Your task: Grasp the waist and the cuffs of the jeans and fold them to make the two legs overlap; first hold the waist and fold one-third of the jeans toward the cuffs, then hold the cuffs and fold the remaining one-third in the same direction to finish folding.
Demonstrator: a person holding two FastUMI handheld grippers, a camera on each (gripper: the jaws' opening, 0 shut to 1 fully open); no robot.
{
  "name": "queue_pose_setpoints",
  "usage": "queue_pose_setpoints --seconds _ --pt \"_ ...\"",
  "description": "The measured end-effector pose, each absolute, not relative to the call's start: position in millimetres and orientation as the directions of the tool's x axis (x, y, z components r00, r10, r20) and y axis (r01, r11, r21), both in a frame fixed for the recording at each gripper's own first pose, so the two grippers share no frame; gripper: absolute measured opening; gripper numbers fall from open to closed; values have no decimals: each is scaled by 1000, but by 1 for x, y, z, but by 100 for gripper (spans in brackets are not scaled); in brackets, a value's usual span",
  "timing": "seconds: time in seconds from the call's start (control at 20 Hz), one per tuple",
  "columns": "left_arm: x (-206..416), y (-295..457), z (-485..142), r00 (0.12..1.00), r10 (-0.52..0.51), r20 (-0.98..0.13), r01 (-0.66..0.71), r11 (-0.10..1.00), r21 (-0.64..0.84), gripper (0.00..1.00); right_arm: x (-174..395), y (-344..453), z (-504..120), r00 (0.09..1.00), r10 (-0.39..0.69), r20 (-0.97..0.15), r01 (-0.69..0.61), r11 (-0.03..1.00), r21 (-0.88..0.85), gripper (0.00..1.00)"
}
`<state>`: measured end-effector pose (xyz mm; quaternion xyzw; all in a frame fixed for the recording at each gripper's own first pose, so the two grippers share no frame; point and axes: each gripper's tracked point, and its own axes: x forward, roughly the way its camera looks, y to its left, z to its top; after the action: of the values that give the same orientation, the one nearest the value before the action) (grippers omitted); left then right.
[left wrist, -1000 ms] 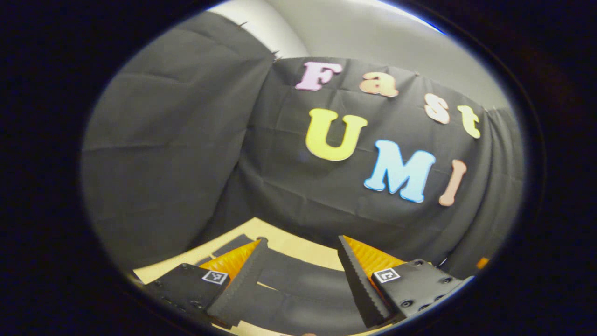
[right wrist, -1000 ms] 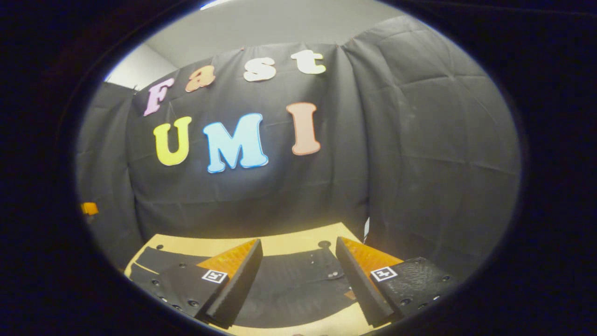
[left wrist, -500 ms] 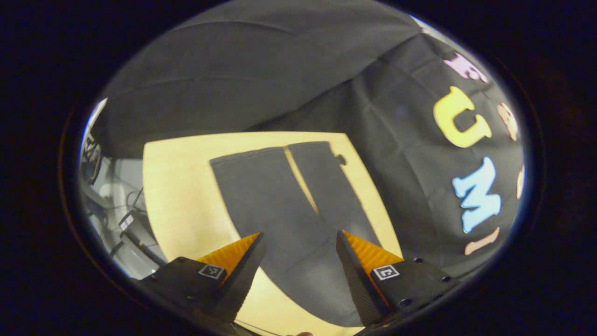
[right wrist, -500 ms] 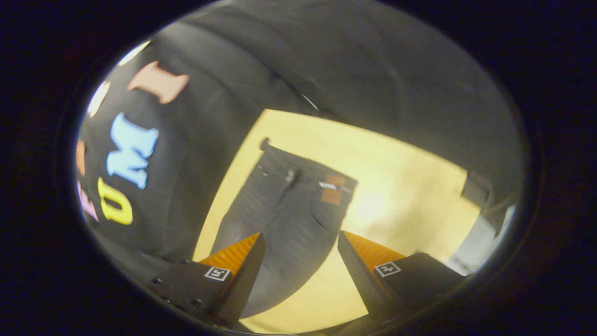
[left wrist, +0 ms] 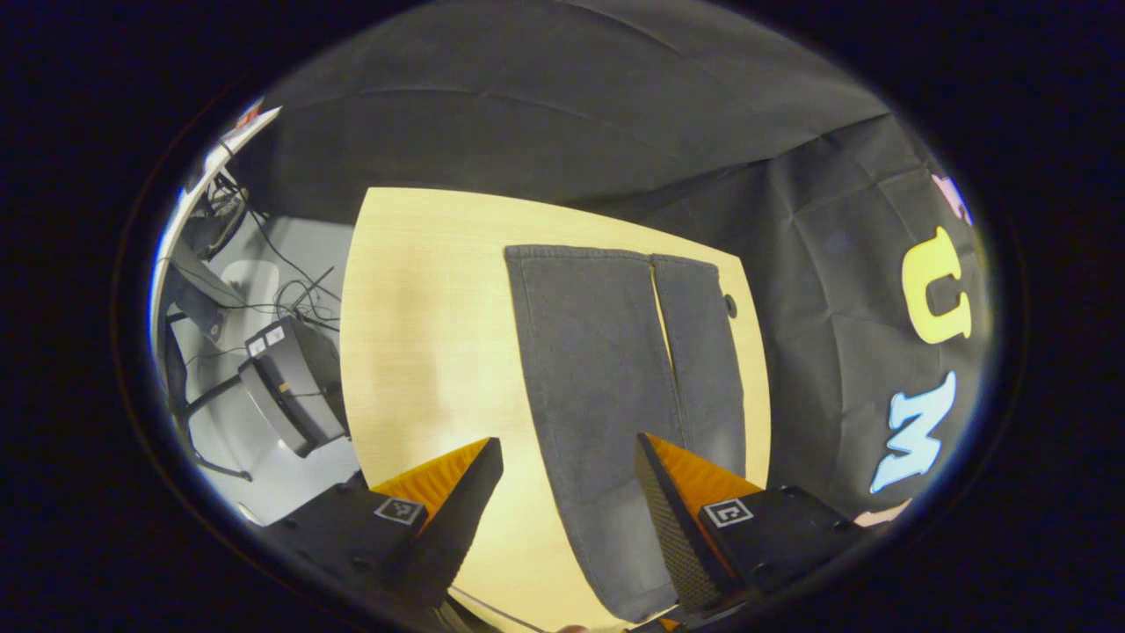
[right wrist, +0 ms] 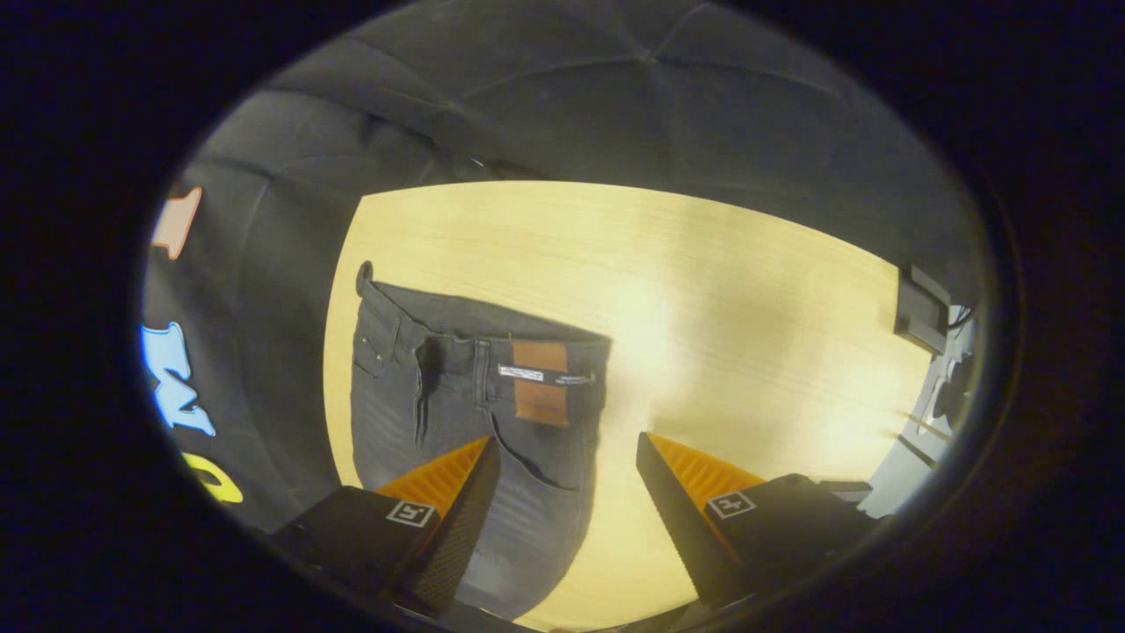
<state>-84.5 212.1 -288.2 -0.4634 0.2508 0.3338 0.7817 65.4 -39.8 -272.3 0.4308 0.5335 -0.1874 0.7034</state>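
Change: both cameras now look further down than half a second ago, so more of the table and jeans shows.
Jeans (left wrist: pixel 606 387): dark, spread flat on the table, legs side by side with a narrow gap.
Cuffs (left wrist: pixel 615 255): at the far end in the left gripper view.
Waist (right wrist: pixel 479 321): far end in the right gripper view; brown patch (right wrist: pixel 539 381) below it.
Table (right wrist: pixel 721 290): pale wood.
Left gripper (left wrist: pixel 567 457): fingers apart, above the legs, holding nothing.
Right gripper (right wrist: pixel 567 457): fingers apart, above the hip, holding nothing.
Floor (left wrist: pixel 264 264): cables and equipment beside the table.
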Motion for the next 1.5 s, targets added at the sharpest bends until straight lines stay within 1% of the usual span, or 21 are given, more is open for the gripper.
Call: queue_pose_setpoints --seconds 0.1,0.15,0.2,0.25,0.3,0.4,0.5,0.6,0.7,0.75,0.8,0.85,0.9,1.0,1.05,1.1,1.2,1.25,1.3,1.4,1.5 --pt "-86 221 -287 643 304 -703 -763 331 -556 99 68 -30 -299 274 169 -947 752 576 320 95" --pt "-87 226 -287 634 311 -708 -772 321 -549 99 59 -33 -289 219 131 -967 764 593 254 96" --pt "-87 228 -291 622 316 -716 -781 311 -541 99 72 -35 -310 202 95 -975 784 581 219 93" --pt "-85 231 -293 611 322 -724 -790 301 -534 99 70 -33 -310 165 89 -982 783 594 185 89" --pt "-79 237 -293 598 324 -733 -801 289 -525 99 67 -30 -306 131 73 -989 787 599 148 92" --pt "-67 252 -295 581 333 -743 -813 282 -509 99 70 -31 -307 95 51 -994 787 607 106 92" --pt "-46 285 -315 538 356 -764 -841 287 -459 99 70 -30 -306 98 37 -995 795 598 100 92" --pt "-31 320 -341 464 369 -805 -882 275 -382 99 70 -31 -306 111 29 -993 785 610 106 92" --pt "-9 340 -371 396 358 -846 -912 256 -319 100 70 -30 -305 118 24 -993 782 614 108 92" --pt "-5 347 -388 352 350 -868 -927 258 -272 100 71 -30 -305 118 22 -993 783 613 107 92" --pt "-11 351 -395 261 360 -896 -953 246 -179 100 69 -30 -306 117 21 -993 785 610 106 92" --pt "-5 361 -395 232 413 -881 -957 257 -132 100 70 -30 -306 117 21 -993 786 610 105 92" --pt "2 364 -397 212 442 -872 -954 287 -87 94 70 -30 -306 118 20 -993 786 610 106 92" --pt "2 363 -385 213 472 -856 -950 305 -68 95 70 -30 -306 116 19 -993 787 608 104 93" --pt "3 363 -384 215 481 -850 -956 282 -83 94 70 -31 -306 119 16 -993 787 608 105 93" --pt "3 364 -384 217 484 -848 -959 267 -93 95 70 -31 -305 120 16 -993 786 609 105 92" --pt "4 364 -387 219 486 -846 -955 284 -83 95 71 -31 -305 127 6 -992 785 610 104 92" --pt "4 364 -386 219 485 -847 -952 295 -78 93 71 -31 -306 130 -2 -992 785 611 102 93" --pt "5 365 -385 221 481 -848 -950 304 -75 89 70 -31 -306 132 -6 -991 783 614 100 92" --pt "11 365 -383 231 472 -851 -944 321 -78 91 70 -31 -305 135 -7 -991 772 627 101 92" --pt "26 363 -386 252 471 -845 -930 360 -77 74 71 -31 -305 127 13 -992 749 654 104 90"
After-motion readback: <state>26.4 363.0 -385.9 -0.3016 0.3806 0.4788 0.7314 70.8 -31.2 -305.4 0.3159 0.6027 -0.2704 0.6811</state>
